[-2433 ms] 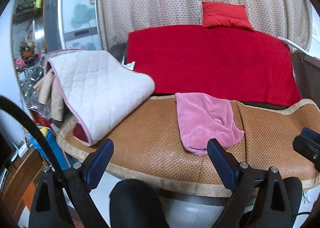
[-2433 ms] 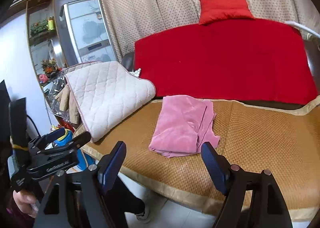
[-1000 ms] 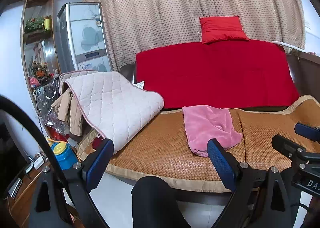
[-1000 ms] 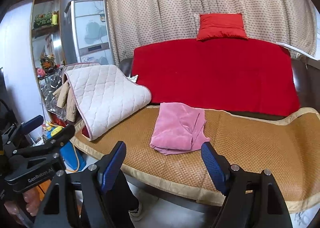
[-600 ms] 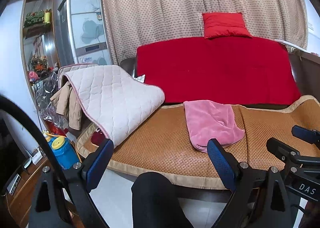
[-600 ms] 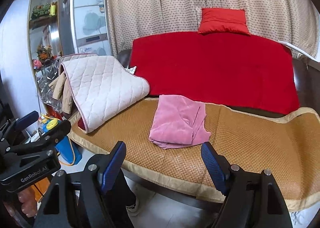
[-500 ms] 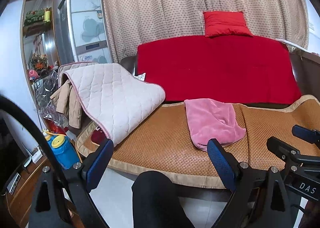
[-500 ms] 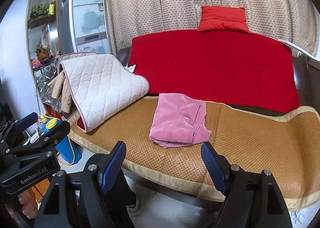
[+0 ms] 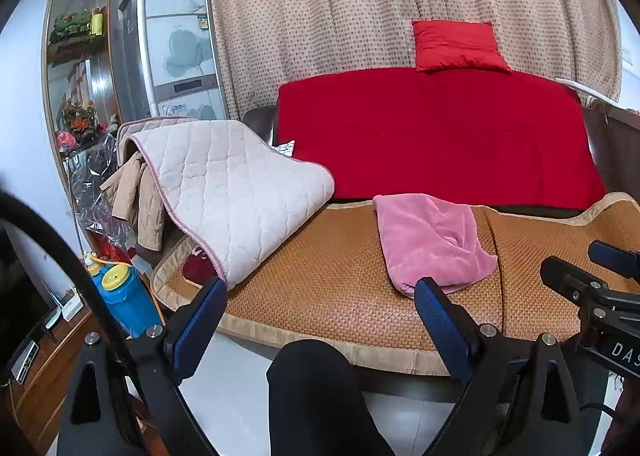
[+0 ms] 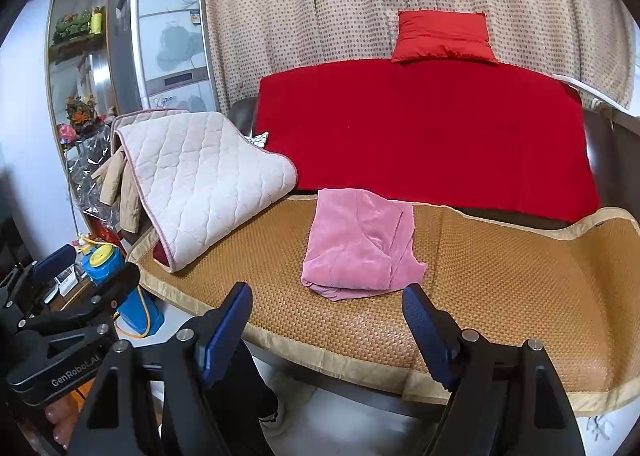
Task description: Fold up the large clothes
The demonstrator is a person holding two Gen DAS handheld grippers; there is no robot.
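Pink garment is seen lying folded on the woven mat, just ahead of both tongs. Left gripper and right gripper are held apart, empty, short of the mat, likely since folding looks done.

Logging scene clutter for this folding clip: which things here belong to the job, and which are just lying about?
Job: pink garment, woven mat it lies on, left gripper and right gripper, both open.

Lying about: quilted pad, red cushion, red throw, blue bottle.

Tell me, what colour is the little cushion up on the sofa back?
Red cushion; clearest in the right wrist view.
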